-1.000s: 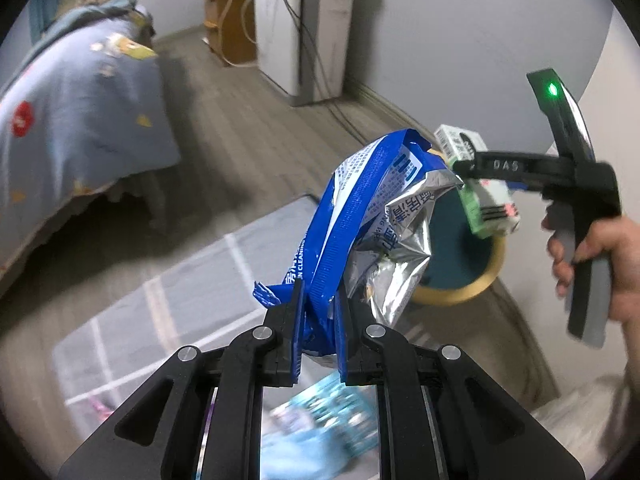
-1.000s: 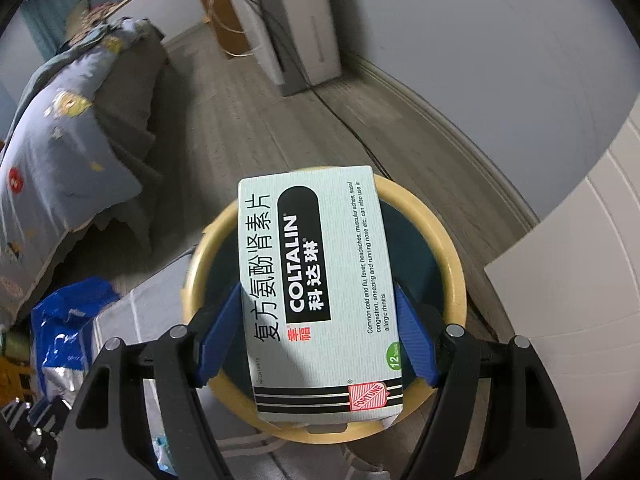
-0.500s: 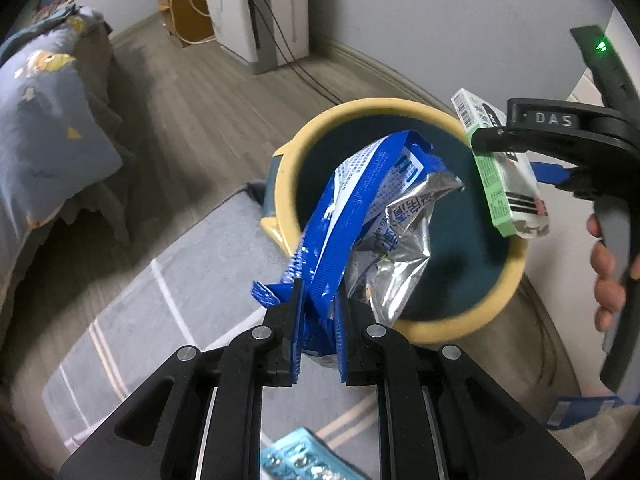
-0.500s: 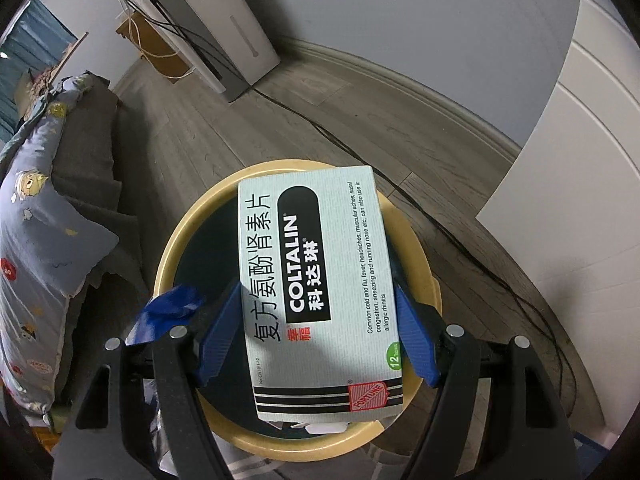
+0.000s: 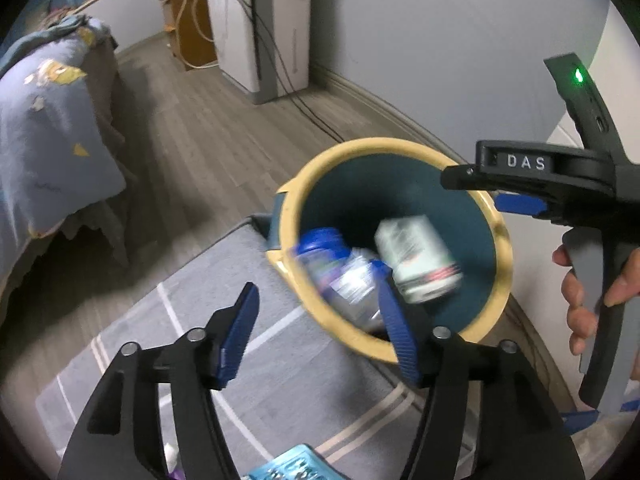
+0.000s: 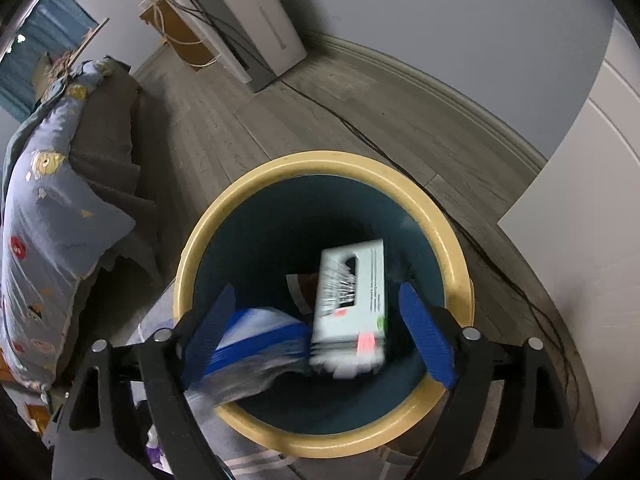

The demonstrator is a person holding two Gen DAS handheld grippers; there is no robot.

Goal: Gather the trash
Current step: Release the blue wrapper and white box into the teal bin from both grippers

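A round bin with a yellow rim (image 5: 505, 240) (image 6: 312, 164) and dark teal inside stands on the floor by the wall. A blue and silver snack bag (image 5: 340, 272) (image 6: 256, 340) and a white medicine box (image 5: 420, 264) (image 6: 352, 304) are blurred inside the bin's mouth, free of both grippers. My left gripper (image 5: 320, 336) is open and empty just above the bin's near rim. My right gripper (image 6: 316, 336) is open and empty over the bin; its body shows in the left wrist view (image 5: 560, 184).
A grey rug with pale stripes (image 5: 280, 360) lies before the bin. A blue blister pack (image 5: 288, 466) lies on it near me. A bed with a blue quilt (image 5: 44, 140) is at left. A white appliance (image 5: 276, 28) with cables stands by the far wall.
Both grippers have opened. The snack bag has left my left gripper and the medicine box has left my right gripper; both are dropping into the bin.
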